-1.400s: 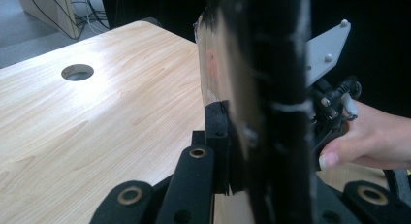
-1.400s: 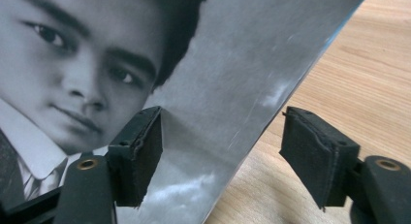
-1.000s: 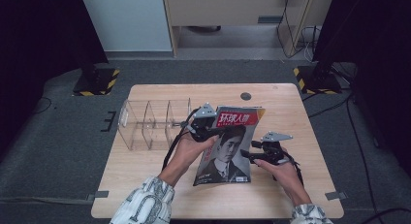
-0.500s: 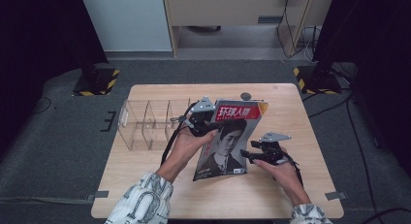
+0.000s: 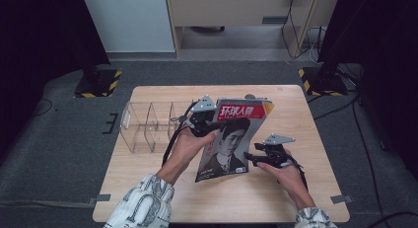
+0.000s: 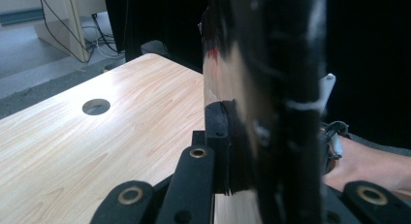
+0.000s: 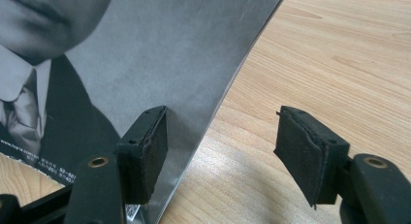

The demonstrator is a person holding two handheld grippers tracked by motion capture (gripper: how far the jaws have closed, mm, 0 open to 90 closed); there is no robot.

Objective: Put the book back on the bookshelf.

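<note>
One magazine [image 5: 230, 139], two hand-held grippers, left hand-held gripper [image 5: 209, 120] clamping it, right hand-held gripper [image 5: 250, 158] agape

left gripper [image 5: 213, 120] jaws clamped, right gripper [image 5: 250, 158] jaws apart

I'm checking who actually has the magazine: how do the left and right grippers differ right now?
The left gripper is clamped shut on the magazine near its red top; the right gripper stands open at its lower edge, pads not pressing. The left gripper is raised, the right low by the table. Both are hand-held with black jaws.
</note>
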